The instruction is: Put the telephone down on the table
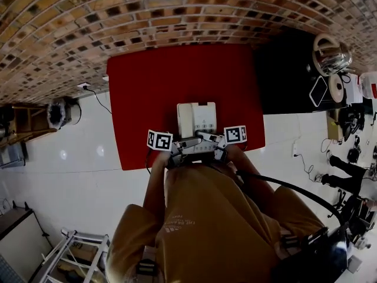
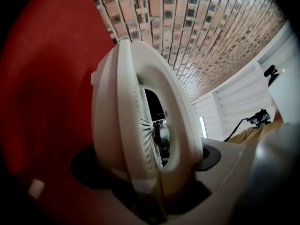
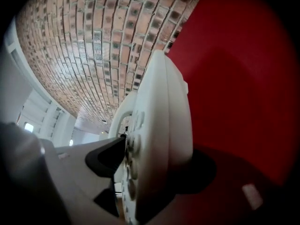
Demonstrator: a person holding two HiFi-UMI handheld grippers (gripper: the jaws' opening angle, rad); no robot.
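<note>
A white telephone (image 1: 197, 122) lies flat over the near middle of the red table (image 1: 147, 93), with its handset in the cradle. My left gripper (image 1: 177, 149) and right gripper (image 1: 219, 149) hold its near end from either side, their marker cubes flanking it. In the left gripper view the telephone (image 2: 140, 125) fills the centre, clamped between the jaws of the left gripper (image 2: 150, 165). In the right gripper view the telephone's keypad side (image 3: 159, 125) is pinched in the right gripper (image 3: 154, 168). I cannot tell whether the telephone touches the table.
A brick wall (image 1: 177, 10) rises behind the table. To the right, a black table (image 1: 288, 81) carries a metal kettle (image 1: 331, 55) and small items. On the white floor at the left are a bin (image 1: 58, 112) and a cable (image 1: 97, 98). Equipment clutters the far right.
</note>
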